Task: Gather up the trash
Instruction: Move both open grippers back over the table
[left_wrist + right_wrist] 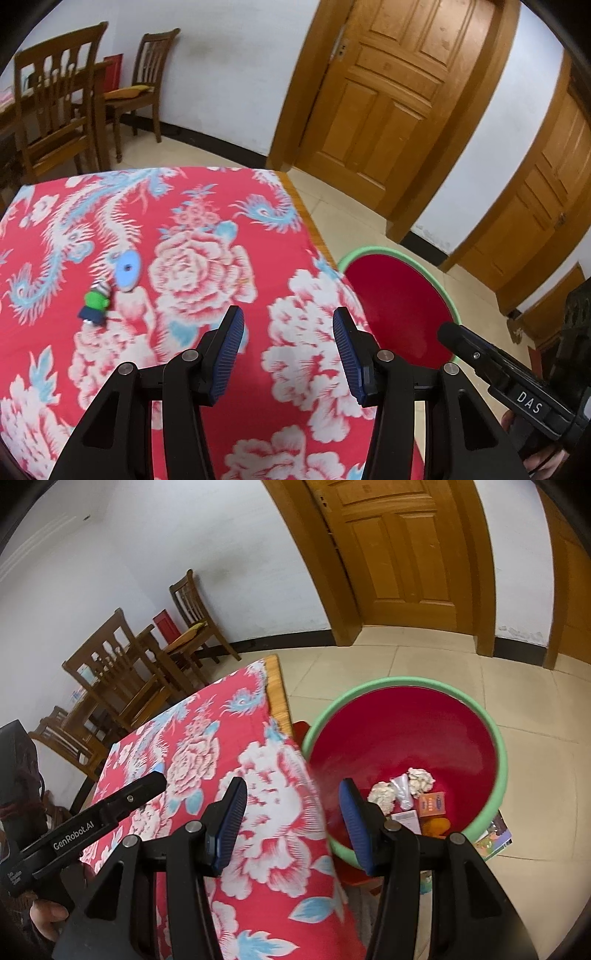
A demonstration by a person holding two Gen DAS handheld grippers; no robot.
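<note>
A red basin with a green rim (496,738) stands on the floor beside the table; it also shows in the left wrist view (448,295). Inside lie crumpled white paper balls (420,780), a clear wrapper (402,792), an orange box (433,805) and orange peel (436,826). On the red floral tablecloth (207,258) lies a small green and blue toy-like piece (95,303). My left gripper (289,332) is open and empty over the cloth. My right gripper (293,805) is open and empty over the table edge and basin.
Wooden chairs (55,107) and a dining table stand at the back left. Wooden doors (399,92) line the far wall. A booklet (496,836) lies on the tiled floor by the basin. The right gripper's body (498,373) shows at the left view's right side.
</note>
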